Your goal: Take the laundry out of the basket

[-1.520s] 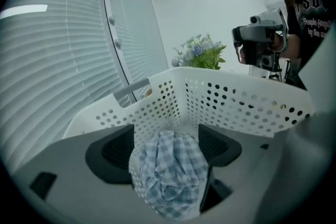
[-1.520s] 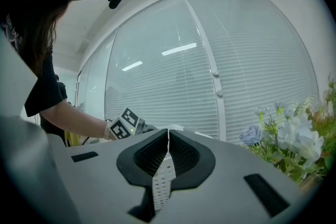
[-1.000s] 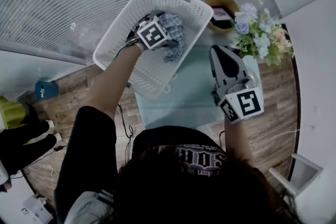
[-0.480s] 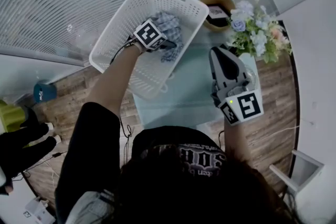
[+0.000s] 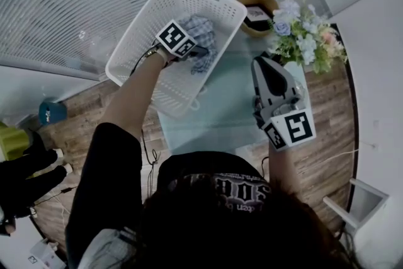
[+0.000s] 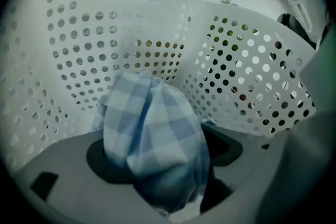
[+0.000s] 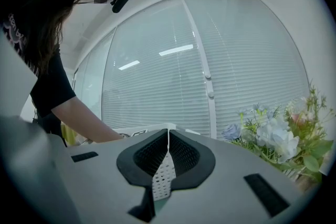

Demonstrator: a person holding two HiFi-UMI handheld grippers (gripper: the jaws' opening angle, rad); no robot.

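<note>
Head view: left claw (image 5: 191, 51) is down inside the white basket (image 5: 141, 34) on the surface (image 5: 220, 111), at the checked cloth (image 5: 205, 28). 
Left gripper view: the jaws have just been closing and now clench the bunched cloth. 
Right gripper view: right claw (image 7: 167, 136) is clenched and empty, near the flowers (image 7: 281, 136). 
Step looks like the grasp; next is probably lifting the cloth clear of the rim.

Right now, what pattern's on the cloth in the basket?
Blue-and-white check cloth, best in left gripper view.

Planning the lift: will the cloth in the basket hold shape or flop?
Likely floppy: the cloth is bunched in soft folds. Probably light: thin checked fabric. Trailing ends may drag on the perforated basket wall close behind.
</note>
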